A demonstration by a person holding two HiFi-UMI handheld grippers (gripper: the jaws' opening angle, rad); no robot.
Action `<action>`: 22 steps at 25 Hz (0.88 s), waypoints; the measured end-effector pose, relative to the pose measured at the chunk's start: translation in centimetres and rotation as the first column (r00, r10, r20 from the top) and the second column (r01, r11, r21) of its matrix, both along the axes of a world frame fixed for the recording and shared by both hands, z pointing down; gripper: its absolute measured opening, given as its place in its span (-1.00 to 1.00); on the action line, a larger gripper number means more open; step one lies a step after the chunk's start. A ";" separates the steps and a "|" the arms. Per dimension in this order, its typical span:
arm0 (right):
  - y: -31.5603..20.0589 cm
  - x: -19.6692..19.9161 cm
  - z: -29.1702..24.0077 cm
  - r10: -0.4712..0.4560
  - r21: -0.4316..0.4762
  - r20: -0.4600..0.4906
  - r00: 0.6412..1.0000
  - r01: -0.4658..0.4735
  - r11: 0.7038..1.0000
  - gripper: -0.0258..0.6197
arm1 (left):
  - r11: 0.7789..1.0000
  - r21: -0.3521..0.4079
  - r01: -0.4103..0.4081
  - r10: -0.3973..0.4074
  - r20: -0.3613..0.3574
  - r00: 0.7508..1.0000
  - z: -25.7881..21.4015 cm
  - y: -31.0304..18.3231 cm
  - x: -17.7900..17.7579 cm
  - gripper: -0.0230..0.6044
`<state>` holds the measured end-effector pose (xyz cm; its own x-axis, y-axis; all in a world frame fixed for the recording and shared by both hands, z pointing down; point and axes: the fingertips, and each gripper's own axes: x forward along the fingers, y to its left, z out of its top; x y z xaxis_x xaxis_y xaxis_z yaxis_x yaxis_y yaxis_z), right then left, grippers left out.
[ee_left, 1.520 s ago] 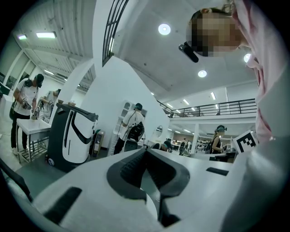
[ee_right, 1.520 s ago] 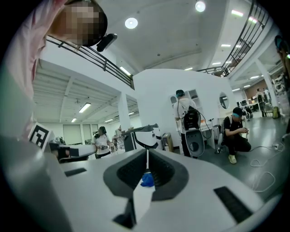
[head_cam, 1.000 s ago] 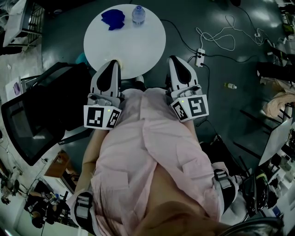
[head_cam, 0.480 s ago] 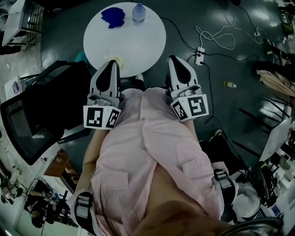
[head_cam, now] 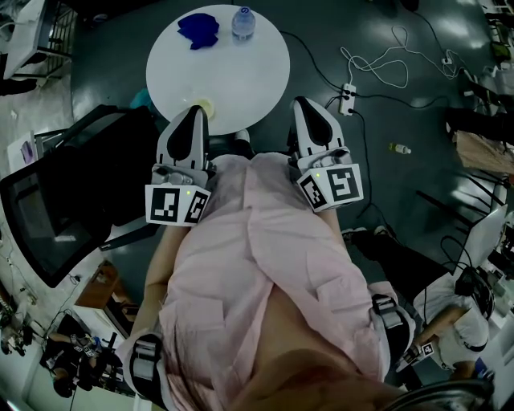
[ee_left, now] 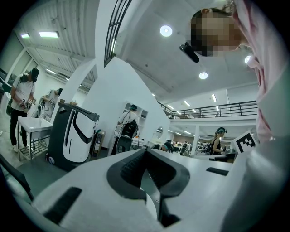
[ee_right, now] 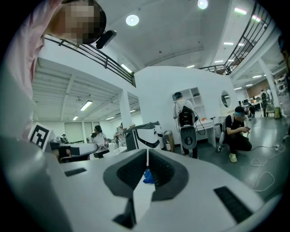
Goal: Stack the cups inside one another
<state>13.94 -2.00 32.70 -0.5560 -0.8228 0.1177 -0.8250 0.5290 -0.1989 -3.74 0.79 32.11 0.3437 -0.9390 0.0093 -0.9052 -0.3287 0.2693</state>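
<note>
In the head view a round white table [head_cam: 241, 76] stands ahead of me. A pale yellowish cup [head_cam: 204, 107] sits at its near edge, partly hidden by my left gripper [head_cam: 195, 110]. At the far edge lie a dark blue thing [head_cam: 197, 30], whose shape I cannot tell, and a clear bottle [head_cam: 242, 22]. Both grippers are held level close to my pink shirt. The left gripper [ee_left: 145, 150] has its pads together and is empty. My right gripper [head_cam: 302, 103] hangs off the table's right edge, shut [ee_right: 147, 150] and empty, and the blue thing [ee_right: 148, 176] shows below its tips.
A black office chair [head_cam: 72, 201] stands close on the left. A power strip [head_cam: 348, 98], white cables [head_cam: 385, 60] and a small bottle [head_cam: 401, 149] lie on the dark floor to the right. A white and black machine [ee_left: 72, 136] and several people stand around the hall.
Both grippers keep their places. People and things at the right edge of the head view have shifted.
</note>
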 end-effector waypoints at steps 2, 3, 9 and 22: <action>0.0 -0.1 0.0 -0.003 0.000 -0.001 1.000 0.003 1.000 -0.82 | 1.000 0.001 0.004 -0.004 -0.002 1.000 0.0 0.0 -0.1 -0.88; 0.0 -0.2 0.0 -0.004 0.000 -0.001 1.000 0.004 1.000 -0.82 | 1.000 0.001 0.006 -0.006 -0.002 1.000 0.0 0.1 -0.2 -0.88; -0.2 -1.3 0.3 -0.050 -0.006 -0.016 0.999 0.050 0.999 -0.81 | 1.000 0.004 0.015 -0.015 -0.004 1.000 0.0 0.1 -0.6 -0.88; -1.6 -5.5 2.4 -0.162 -0.079 -0.129 0.978 0.152 0.985 -0.81 | 1.000 -0.010 0.016 -0.016 -0.001 1.000 0.0 0.1 -1.8 -0.88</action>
